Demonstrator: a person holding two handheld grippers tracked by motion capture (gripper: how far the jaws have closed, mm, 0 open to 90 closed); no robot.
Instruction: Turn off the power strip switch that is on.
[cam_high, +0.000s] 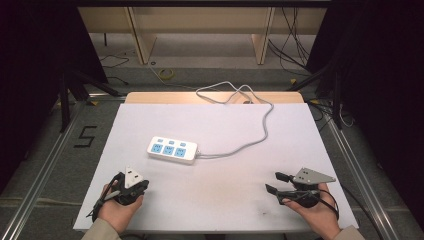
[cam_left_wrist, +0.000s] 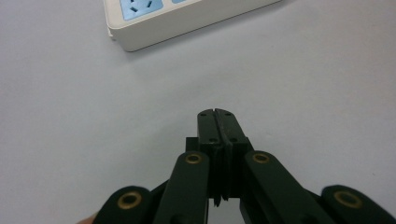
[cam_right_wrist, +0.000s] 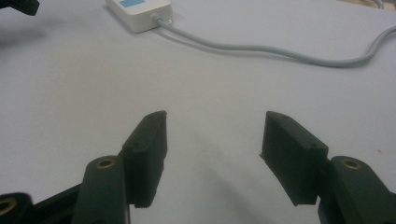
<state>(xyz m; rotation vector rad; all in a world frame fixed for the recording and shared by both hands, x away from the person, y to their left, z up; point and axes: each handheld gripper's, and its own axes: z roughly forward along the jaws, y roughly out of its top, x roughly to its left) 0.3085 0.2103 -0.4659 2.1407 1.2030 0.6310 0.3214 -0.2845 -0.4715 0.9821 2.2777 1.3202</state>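
A white power strip (cam_high: 172, 150) with blue sockets lies near the middle of the white table top (cam_high: 215, 125); its grey cord (cam_high: 250, 141) curls off to the far edge. My left gripper (cam_high: 144, 184) rests at the near left, held by a hand, its jaws pressed together with nothing between them (cam_left_wrist: 216, 113). The strip's near end (cam_left_wrist: 154, 21) lies just ahead of it. My right gripper (cam_high: 274, 182) sits at the near right in the other hand, jaws wide apart and empty (cam_right_wrist: 212, 135). The strip's cord end (cam_right_wrist: 140, 14) and cord (cam_right_wrist: 261, 46) lie ahead of it.
The table's wooden far edge (cam_high: 215, 96) borders a floor with loose cables (cam_high: 167, 74). Metal frame rails (cam_high: 45, 160) run along both sides of the table. Wooden furniture legs (cam_high: 142, 35) stand at the back.
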